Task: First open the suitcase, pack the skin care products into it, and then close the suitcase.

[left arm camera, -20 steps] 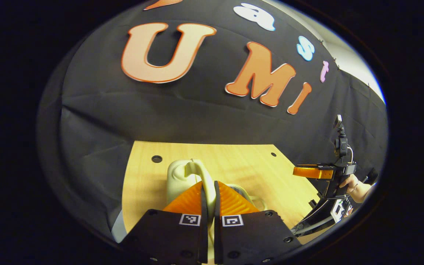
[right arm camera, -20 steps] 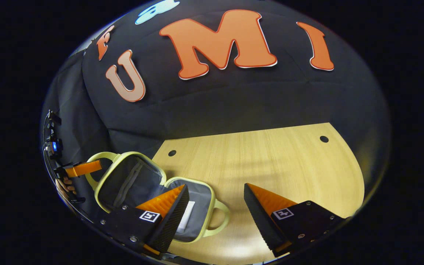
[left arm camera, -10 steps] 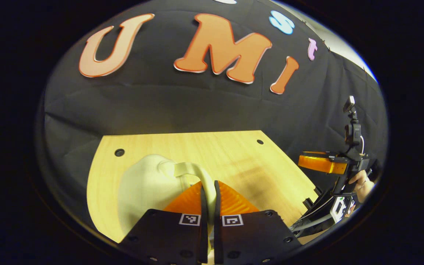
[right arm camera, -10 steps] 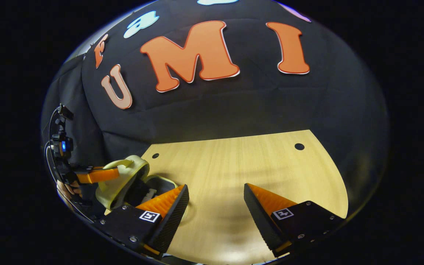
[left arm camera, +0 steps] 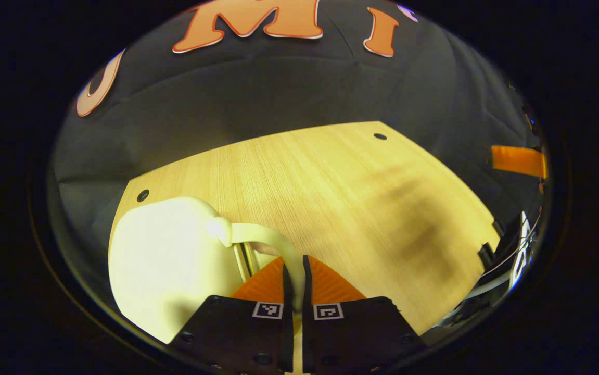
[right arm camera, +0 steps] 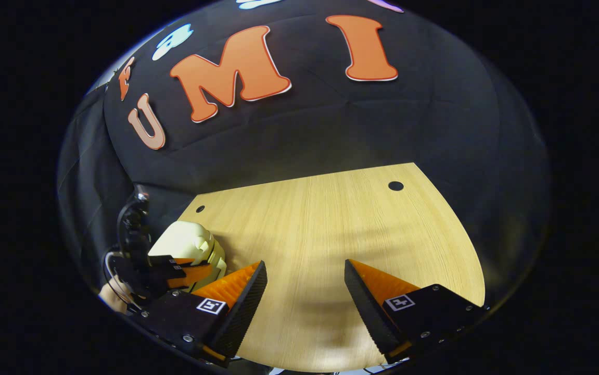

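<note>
Lid's swung down since a second ago: case (left arm camera: 166,260) now lies shut at table's (left arm camera: 341,192) left edge. My left gripper (left arm camera: 294,273) pinches its handle (left arm camera: 273,245); right gripper (right arm camera: 304,286) hangs wide, empty. Closing nearly done.

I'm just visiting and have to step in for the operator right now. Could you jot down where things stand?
Left gripper: jaws shut on the handle of the pale yellow suitcase.
Right gripper: jaws wide open, holding nothing, hovering over the wooden table.
Suitcase: at the table's left edge, lid folded down onto its base; a thin seam shows by the handle.
Skin care products: presumably inside; cannot confirm.
Done: the lid is down.
Left: probably check that it is fully shut, then let go of the handle.
</note>
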A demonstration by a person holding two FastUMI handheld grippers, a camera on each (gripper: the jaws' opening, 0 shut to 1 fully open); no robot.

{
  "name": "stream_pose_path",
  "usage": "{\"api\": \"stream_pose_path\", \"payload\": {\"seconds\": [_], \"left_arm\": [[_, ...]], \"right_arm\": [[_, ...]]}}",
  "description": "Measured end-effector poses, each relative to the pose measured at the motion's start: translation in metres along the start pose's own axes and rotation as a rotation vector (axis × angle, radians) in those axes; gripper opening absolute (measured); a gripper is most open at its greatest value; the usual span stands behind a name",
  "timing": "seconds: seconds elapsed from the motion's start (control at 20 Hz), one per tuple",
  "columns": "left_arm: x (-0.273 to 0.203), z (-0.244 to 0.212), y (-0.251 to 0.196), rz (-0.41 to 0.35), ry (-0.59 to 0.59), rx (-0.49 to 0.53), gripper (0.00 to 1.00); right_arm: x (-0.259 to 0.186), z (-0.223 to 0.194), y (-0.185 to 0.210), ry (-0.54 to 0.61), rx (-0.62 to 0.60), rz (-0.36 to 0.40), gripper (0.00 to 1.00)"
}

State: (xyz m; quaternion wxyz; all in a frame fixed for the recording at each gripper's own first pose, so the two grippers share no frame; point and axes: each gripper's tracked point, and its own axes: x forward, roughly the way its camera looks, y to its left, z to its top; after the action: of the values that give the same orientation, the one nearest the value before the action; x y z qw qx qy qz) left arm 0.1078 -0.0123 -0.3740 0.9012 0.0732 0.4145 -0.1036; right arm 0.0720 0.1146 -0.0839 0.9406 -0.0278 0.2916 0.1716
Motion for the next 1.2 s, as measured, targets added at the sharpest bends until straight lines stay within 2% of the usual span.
{"api": "stream_pose_path", "payload": {"seconds": [0.15,0.25,0.3,0.35,0.45,0.55,0.6,0.65,0.7,0.85,1.0,1.2], "left_arm": [[0.016,0.019,0.004,0.118,-0.006,0.118,0.08],[0.024,0.034,0.013,0.206,0.005,0.154,0.07],[0.021,0.006,-0.005,0.226,0.011,0.155,0.10],[0.027,0.021,0.011,0.239,0.016,0.150,0.13],[0.027,0.023,0.010,0.260,0.025,0.138,0.17],[0.035,0.018,0.004,0.235,0.040,0.105,0.25],[0.038,0.017,-0.003,0.209,0.036,0.089,0.37],[0.034,0.021,-0.005,0.204,0.031,0.087,0.53],[0.033,0.023,-0.009,0.188,0.031,0.082,0.58],[0.022,0.033,-0.019,0.149,-0.006,0.033,1.00],[-0.002,0.054,-0.016,0.131,-0.076,-0.063,1.00],[-0.049,0.113,0.011,0.132,-0.224,-0.136,1.00]], "right_arm": [[-0.002,-0.014,-0.014,0.016,0.033,-0.008,0.95],[-0.001,-0.021,-0.020,0.025,0.047,-0.013,0.96],[-0.002,-0.024,-0.022,0.028,0.048,-0.016,0.95],[-0.002,-0.027,-0.023,0.033,0.046,-0.015,0.95],[-0.001,-0.024,-0.022,0.040,0.043,-0.008,0.95],[0.002,-0.024,-0.021,0.058,0.047,0.000,0.95],[0.003,-0.024,-0.020,0.067,0.046,0.004,0.95],[0.005,-0.023,-0.020,0.072,0.045,0.001,0.96],[0.008,-0.022,-0.018,0.078,0.040,-0.003,0.95],[0.011,-0.020,-0.018,0.090,0.022,-0.021,0.95],[0.021,-0.008,-0.010,0.073,-0.007,-0.037,0.95],[0.022,0.024,0.015,0.010,-0.007,-0.046,0.96]]}}
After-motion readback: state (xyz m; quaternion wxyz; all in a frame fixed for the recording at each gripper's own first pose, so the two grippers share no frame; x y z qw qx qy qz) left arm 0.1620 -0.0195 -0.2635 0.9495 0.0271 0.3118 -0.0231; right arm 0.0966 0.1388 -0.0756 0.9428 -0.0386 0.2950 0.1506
